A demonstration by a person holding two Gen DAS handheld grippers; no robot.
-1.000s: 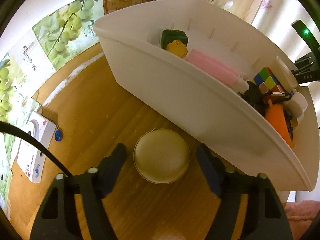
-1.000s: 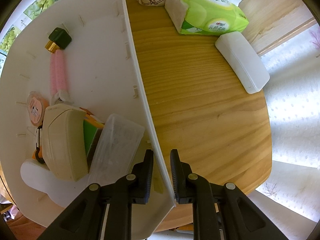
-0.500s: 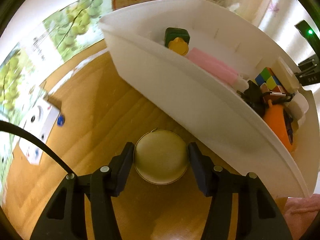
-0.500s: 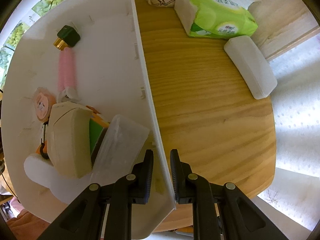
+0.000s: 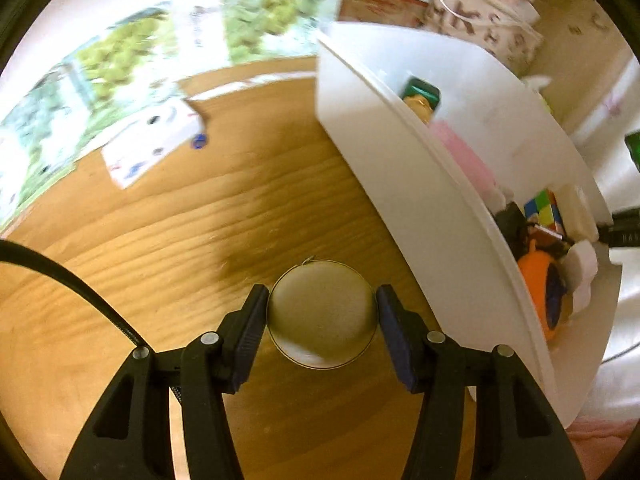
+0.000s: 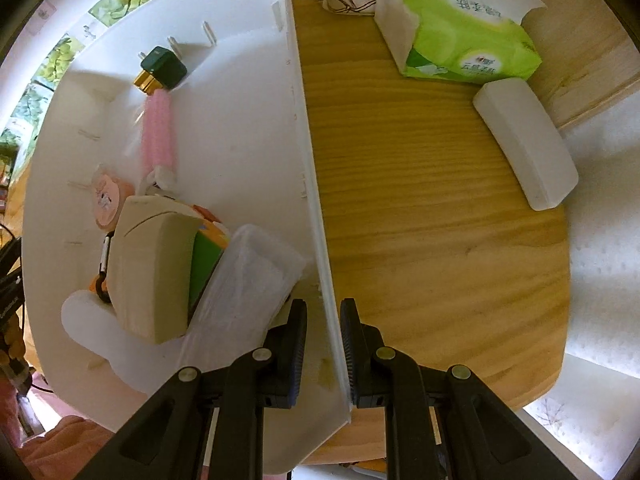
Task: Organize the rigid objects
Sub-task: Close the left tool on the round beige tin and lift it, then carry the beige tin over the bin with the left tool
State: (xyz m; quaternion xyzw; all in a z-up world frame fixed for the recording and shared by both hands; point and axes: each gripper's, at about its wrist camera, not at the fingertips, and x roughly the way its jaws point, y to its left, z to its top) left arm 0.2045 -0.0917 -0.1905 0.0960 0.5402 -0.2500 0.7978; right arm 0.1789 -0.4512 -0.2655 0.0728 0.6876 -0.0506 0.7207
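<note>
Left gripper (image 5: 322, 316) clamps a round, matte-beige case (image 5: 322, 314); right gripper (image 6: 324, 340) pinches the smooth white bin (image 6: 316, 216) wall, cube (image 5: 542, 210) inside.

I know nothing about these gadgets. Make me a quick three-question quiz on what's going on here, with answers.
1. True or false: the left gripper has its fingers closed against the round beige case.
2. What is the right gripper clamped on?
A. the tissue pack
B. the wall of the white bin
C. the white glasses case
3. Fill in: the pink tube lies ____ the white bin.

Key: 1 true; 2 B; 3 inside.
</note>
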